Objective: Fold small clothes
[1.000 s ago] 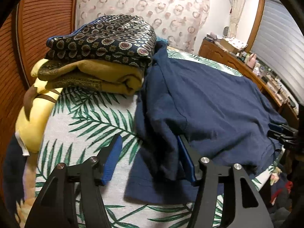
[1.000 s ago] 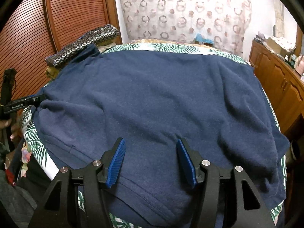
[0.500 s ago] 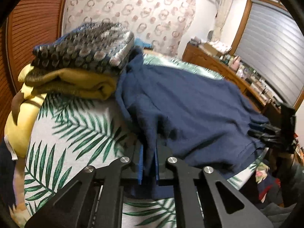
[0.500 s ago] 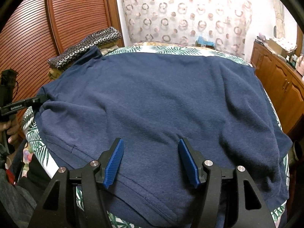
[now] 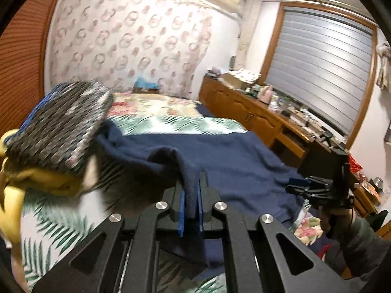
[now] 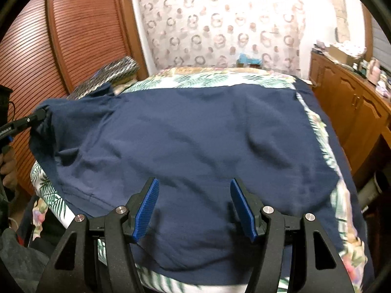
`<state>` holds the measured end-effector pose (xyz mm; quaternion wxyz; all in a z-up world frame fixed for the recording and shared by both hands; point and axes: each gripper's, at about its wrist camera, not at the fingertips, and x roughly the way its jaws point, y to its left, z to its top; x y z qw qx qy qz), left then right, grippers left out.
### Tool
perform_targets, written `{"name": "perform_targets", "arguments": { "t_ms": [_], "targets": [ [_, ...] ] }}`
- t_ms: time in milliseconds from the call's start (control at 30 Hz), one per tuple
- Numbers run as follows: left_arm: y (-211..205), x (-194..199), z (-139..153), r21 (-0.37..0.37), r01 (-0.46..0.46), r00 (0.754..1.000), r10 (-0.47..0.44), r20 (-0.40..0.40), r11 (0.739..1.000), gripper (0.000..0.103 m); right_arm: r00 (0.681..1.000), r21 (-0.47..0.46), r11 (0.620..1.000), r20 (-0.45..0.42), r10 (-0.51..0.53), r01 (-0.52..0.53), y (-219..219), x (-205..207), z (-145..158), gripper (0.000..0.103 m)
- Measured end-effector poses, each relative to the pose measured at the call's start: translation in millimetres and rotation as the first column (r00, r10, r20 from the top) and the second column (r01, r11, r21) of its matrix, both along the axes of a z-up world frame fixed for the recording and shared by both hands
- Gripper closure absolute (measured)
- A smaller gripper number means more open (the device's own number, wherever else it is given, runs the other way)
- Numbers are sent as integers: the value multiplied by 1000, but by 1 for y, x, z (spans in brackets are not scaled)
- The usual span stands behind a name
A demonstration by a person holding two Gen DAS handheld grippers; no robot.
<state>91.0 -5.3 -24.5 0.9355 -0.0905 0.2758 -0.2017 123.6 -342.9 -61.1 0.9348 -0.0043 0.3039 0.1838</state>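
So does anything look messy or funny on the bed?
Only one thing: the navy shirt is not flat. Its edge by the stack of folded clothes is pulled up into a peak, pinched in the left gripper. The right gripper sits open over the near hem.

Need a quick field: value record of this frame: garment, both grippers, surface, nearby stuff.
garment: navy shirt, spread over the bed, one edge lifted
left gripper: shut on a pinched fold of the navy shirt
right gripper: open, over the shirt's near hem, not gripping
surface: leaf-print bedspread
nearby: folded clothes stack at the shirt's far-left corner
background: wooden cabinet on the right
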Motion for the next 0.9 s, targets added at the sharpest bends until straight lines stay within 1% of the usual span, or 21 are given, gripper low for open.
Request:
{"name": "perform_targets", "arguments": {
  "t_ms": [133, 333, 633, 900],
  "targets": [
    [-31, 13, 17, -9, 78, 997, -77, 24, 997, 95, 999, 42, 998, 12, -38, 37, -23, -11, 0, 40],
    [-86, 28, 43, 45, 187, 980, -190, 65, 981, 95, 996, 57, 995, 23, -89, 88, -36, -28, -1, 40],
    [-151, 49, 68, 98, 309, 945, -317, 78, 946, 95, 991, 86, 989, 50, -123, 118, -44, -60, -6, 40],
    [-203, 54, 82, 128, 397, 911, -407, 68, 909, 95, 987, 110, 984, 63, -146, 138, -47, -80, -7, 40]
  ]
}}
